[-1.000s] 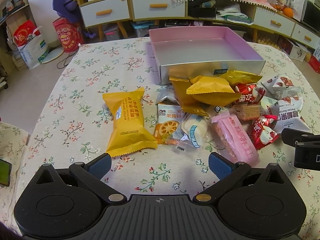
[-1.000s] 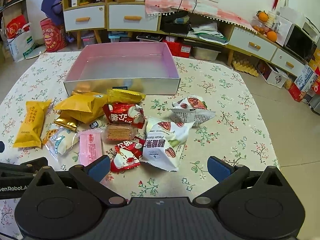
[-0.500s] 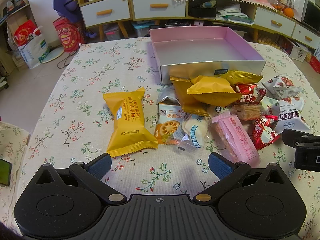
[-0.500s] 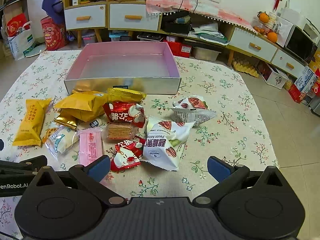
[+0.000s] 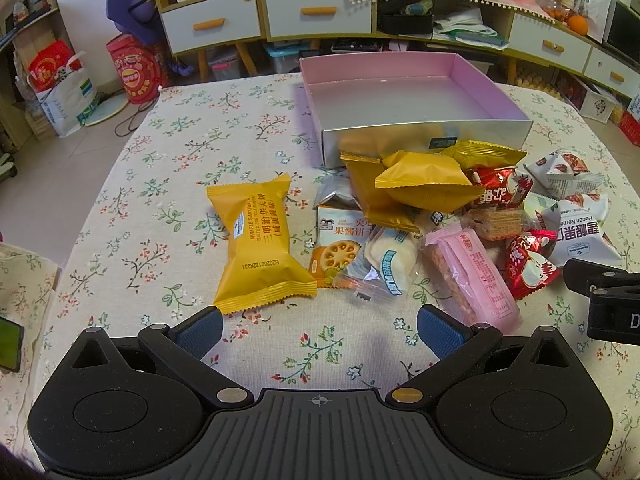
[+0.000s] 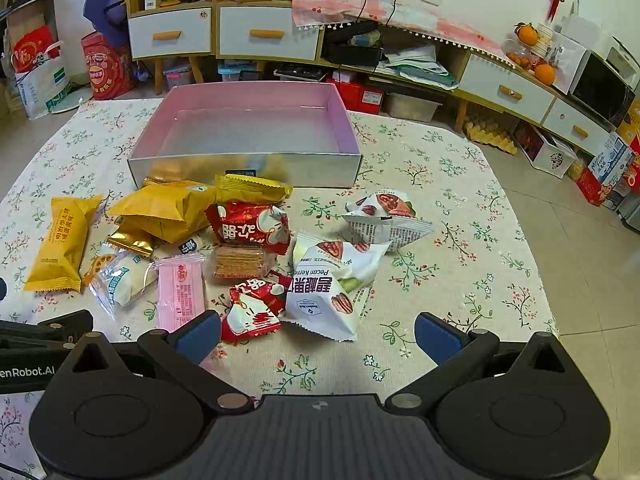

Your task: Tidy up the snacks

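Observation:
An empty pink box [image 5: 400, 92] with silver walls stands at the back of the floral table; it also shows in the right wrist view [image 6: 252, 132]. Snack packets lie heaped before it: a yellow waffle packet [image 5: 258, 240], a pink wafer bar [image 5: 476, 280], yellow bags [image 5: 420, 180], red packets [image 6: 252, 228] and white pecan bags [image 6: 332, 280]. My left gripper [image 5: 318, 328] is open and empty, just short of the waffle packet. My right gripper [image 6: 318, 334] is open and empty, just short of a red packet and a pecan bag.
The floral tablecloth [image 5: 160, 208] covers the table. The other gripper's body shows at the right edge of the left wrist view [image 5: 608, 300]. A phone [image 5: 10, 344] lies on a seat at far left. Cabinets and bags stand behind the table.
Both grippers have edged slightly forward toward the snack pile. Nothing on the table has moved.

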Tool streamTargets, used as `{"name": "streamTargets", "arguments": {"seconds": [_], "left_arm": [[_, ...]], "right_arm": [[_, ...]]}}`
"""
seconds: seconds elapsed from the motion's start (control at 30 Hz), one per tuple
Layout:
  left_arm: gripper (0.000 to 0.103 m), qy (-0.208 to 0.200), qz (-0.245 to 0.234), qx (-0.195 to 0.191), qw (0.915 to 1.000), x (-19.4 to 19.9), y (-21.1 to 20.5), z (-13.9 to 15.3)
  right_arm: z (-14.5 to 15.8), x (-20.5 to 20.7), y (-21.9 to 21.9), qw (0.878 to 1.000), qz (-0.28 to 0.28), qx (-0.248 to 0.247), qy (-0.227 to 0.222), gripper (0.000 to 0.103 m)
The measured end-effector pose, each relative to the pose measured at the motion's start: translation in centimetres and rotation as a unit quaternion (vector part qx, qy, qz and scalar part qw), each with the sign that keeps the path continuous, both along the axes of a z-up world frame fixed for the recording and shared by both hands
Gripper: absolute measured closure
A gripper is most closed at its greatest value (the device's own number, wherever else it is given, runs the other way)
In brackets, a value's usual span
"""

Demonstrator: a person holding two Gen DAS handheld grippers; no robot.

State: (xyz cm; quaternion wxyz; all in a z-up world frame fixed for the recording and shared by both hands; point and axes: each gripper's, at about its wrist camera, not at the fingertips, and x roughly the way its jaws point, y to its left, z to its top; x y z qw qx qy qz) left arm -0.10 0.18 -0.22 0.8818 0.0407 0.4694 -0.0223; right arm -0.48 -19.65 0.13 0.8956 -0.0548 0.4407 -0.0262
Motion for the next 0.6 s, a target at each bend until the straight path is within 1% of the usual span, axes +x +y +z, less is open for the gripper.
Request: {"name": "streamTargets", "arguments": {"seconds": [0.33,0.6], "left_arm": [[0.0,0.003,-0.001,0.0,1.0,0.1,0.45,-0.19],[0.0,0.003,-0.011,-0.005,0.9999,0.51,0.4,-0.2]], "right_arm": [[-0.01,0.01,0.03,1.0,0.0,-0.001,0.0,0.023],[-0.21,-0.06,-0.04,1.0,0.0,-0.002,-0.002,0.023]]}}
